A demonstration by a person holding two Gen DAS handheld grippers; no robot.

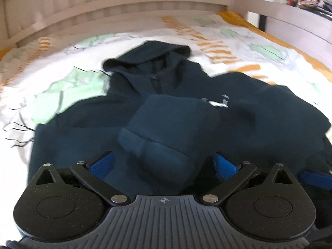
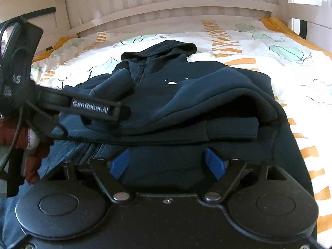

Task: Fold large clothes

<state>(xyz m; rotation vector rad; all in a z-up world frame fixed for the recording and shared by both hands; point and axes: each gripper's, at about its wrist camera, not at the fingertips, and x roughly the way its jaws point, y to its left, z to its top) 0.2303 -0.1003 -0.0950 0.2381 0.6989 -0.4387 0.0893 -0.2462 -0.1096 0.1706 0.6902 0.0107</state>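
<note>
A dark navy zip hoodie (image 1: 249, 114) lies face up on the bed, its hood (image 1: 149, 56) pointing at the headboard. One sleeve is folded across the chest, and its cuff (image 1: 157, 145) rests just ahead of my left gripper (image 1: 164, 164), which is open, with the blue pads wide apart and touching nothing. In the right wrist view the hoodie (image 2: 186, 95) has its other sleeve (image 2: 228, 108) folded over the body. My right gripper (image 2: 167, 163) hovers open over the lower hem, with dark cloth below the pads but none pinched.
The bed sheet (image 1: 62, 87) is white with green and orange print. A pale slatted headboard (image 1: 124, 6) stands behind. The left gripper's black body (image 2: 20, 78) and a red and white knitted sleeve (image 2: 20, 134) fill the right wrist view's left edge. Bare sheet lies on both sides of the hoodie.
</note>
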